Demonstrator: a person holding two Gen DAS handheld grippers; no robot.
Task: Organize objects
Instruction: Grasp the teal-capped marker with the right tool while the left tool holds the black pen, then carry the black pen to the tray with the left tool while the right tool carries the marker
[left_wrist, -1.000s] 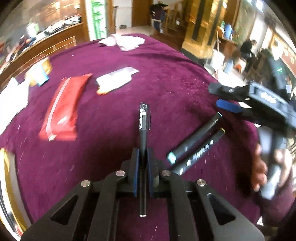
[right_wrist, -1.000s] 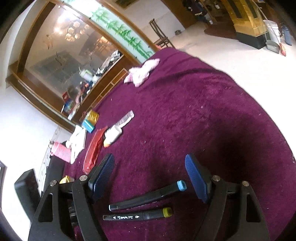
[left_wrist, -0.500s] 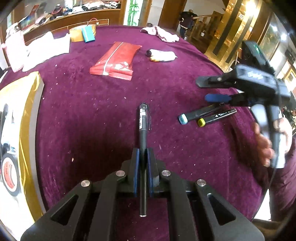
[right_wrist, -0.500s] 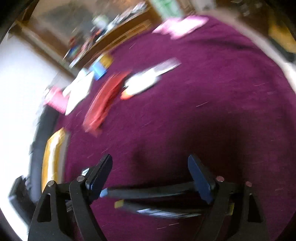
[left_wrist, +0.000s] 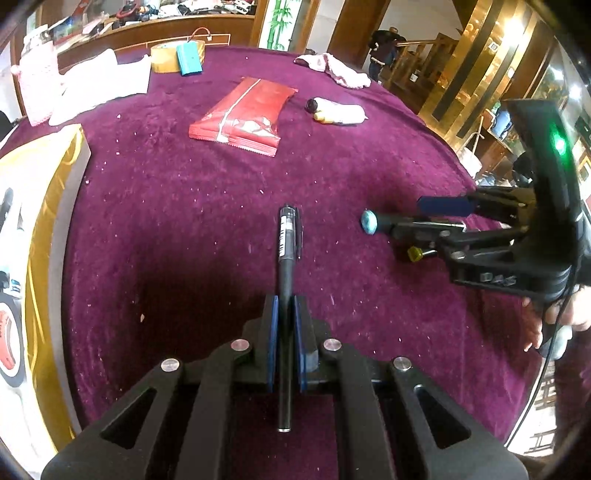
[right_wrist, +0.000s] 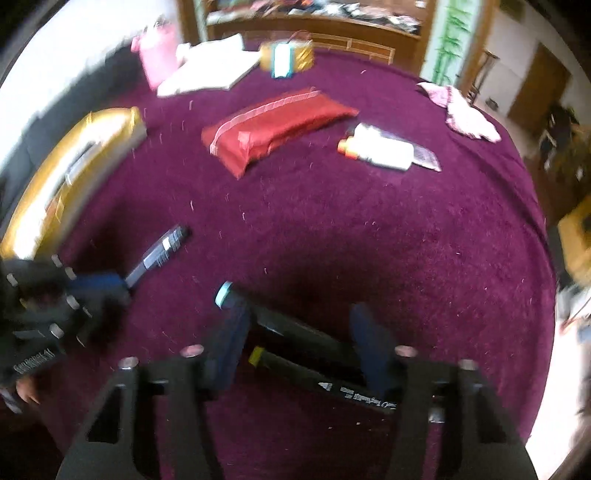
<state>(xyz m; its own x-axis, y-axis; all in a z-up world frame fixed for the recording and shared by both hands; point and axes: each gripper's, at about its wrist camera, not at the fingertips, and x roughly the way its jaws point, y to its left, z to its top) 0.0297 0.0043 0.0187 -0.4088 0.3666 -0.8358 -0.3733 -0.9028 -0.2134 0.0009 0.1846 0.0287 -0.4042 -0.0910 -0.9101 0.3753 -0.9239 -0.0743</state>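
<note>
My left gripper (left_wrist: 286, 314) is shut on a black pen (left_wrist: 286, 254) that points forward, held just above the purple tablecloth (left_wrist: 177, 229). The pen also shows in the right wrist view (right_wrist: 162, 253). My right gripper (right_wrist: 299, 332) is open, low over two black markers lying side by side: one with a light blue cap (right_wrist: 291, 325) and one with a yellow cap (right_wrist: 317, 380). Its fingers straddle them. In the left wrist view the right gripper (left_wrist: 436, 221) sits at the right, over the blue-capped marker (left_wrist: 369, 222) and the yellow-capped one (left_wrist: 414, 254).
A red packet (left_wrist: 243, 112), a white tube (left_wrist: 338, 110) and a pink cloth (left_wrist: 334, 68) lie farther back. A gold-edged box (left_wrist: 40, 236) is at the left. White paper (left_wrist: 99, 83), a tape roll and a teal item (left_wrist: 188, 59) are at the far edge.
My right gripper has swung round and dropped over the two markers, its fingers now around them. My left gripper has turned left with the pen still held.
</note>
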